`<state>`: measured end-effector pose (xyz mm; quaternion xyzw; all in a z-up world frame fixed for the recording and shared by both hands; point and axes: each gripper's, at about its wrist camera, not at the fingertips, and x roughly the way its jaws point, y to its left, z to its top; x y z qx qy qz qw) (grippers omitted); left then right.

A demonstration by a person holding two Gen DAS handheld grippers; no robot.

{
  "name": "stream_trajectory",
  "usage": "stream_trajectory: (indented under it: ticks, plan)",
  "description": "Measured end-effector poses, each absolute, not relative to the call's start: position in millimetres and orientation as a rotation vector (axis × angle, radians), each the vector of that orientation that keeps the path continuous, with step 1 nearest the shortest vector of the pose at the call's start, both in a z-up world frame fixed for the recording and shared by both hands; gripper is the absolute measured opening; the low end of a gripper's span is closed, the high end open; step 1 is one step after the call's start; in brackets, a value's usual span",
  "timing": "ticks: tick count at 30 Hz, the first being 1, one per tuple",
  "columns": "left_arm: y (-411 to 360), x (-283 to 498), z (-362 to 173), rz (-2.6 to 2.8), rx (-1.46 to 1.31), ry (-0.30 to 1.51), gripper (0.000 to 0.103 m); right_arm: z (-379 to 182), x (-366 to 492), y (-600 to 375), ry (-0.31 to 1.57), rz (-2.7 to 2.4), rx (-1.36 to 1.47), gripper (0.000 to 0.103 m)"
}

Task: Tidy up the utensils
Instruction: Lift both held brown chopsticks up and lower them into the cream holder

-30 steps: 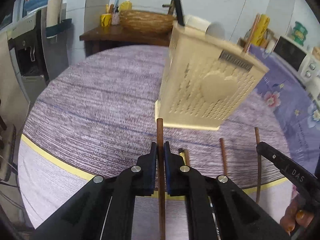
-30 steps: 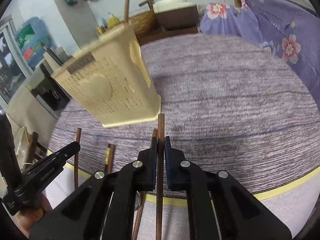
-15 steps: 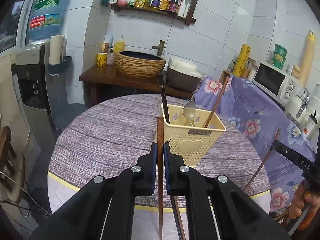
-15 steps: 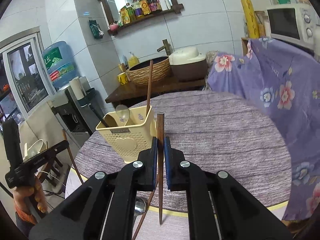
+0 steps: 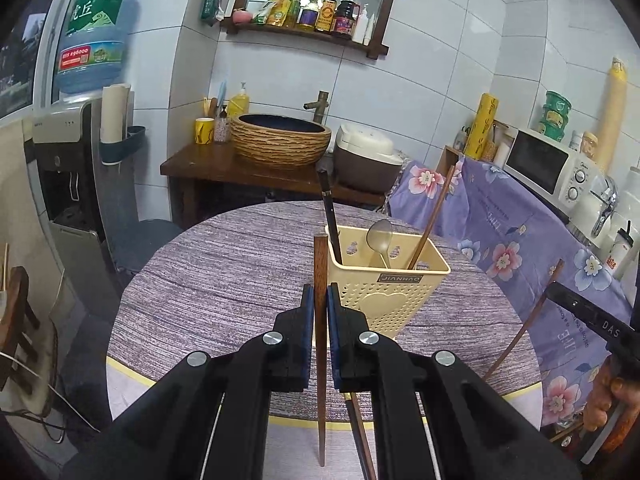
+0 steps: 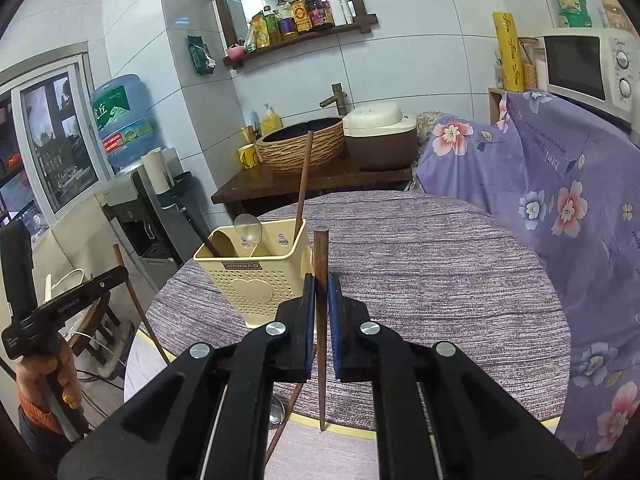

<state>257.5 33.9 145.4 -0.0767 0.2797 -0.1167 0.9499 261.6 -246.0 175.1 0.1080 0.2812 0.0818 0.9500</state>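
Note:
A cream utensil basket (image 5: 386,282) stands on the round purple-grey table (image 5: 224,280); it holds a spoon (image 5: 379,240), a black chopstick and a brown chopstick. My left gripper (image 5: 319,300) is shut on a brown chopstick (image 5: 319,264), held upright above the table, left of the basket. My right gripper (image 6: 319,292) is shut on another brown chopstick (image 6: 320,256), upright, right of the basket (image 6: 252,276). Each gripper shows in the other's view: the right (image 5: 580,316), the left (image 6: 68,304).
A loose chopstick (image 5: 360,432) and a spoon (image 6: 276,412) lie near the table's front edge. Behind are a wooden counter with a woven basin (image 5: 280,144), a rice cooker (image 5: 366,156), a water dispenser (image 5: 76,168) and a microwave (image 5: 548,164) above purple floral cloth.
Both grippers have lifted up and back from the table with their chopsticks. The basket, close and blurred a second ago, now stands farther off and upright.

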Motion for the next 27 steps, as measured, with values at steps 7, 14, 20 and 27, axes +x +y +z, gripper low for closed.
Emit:
stream_trajectory:
  ticks: [7, 14, 20, 27]
  plan:
    - [35.4, 260.1, 166.8, -0.248, -0.148, 0.535, 0.008, 195.2, 273.5, -250.0, 0.561, 0.181, 0.211, 0.007]
    - [29.1, 265.0, 233.7, -0.27, -0.143, 0.407, 0.008, 258.6, 295.9, -247.7, 0.481, 0.204, 0.204, 0.008]
    - [13.2, 288.9, 290.1, -0.2, -0.15, 0.259, 0.008, 321.1, 318.0, -236.7, 0.344, 0.185, 0.208, 0.008]
    - [-10.2, 330.7, 280.7, -0.159, -0.163, 0.238, 0.008, 317.2, 356.0, -211.6, 0.325, 0.158, 0.184, 0.008]
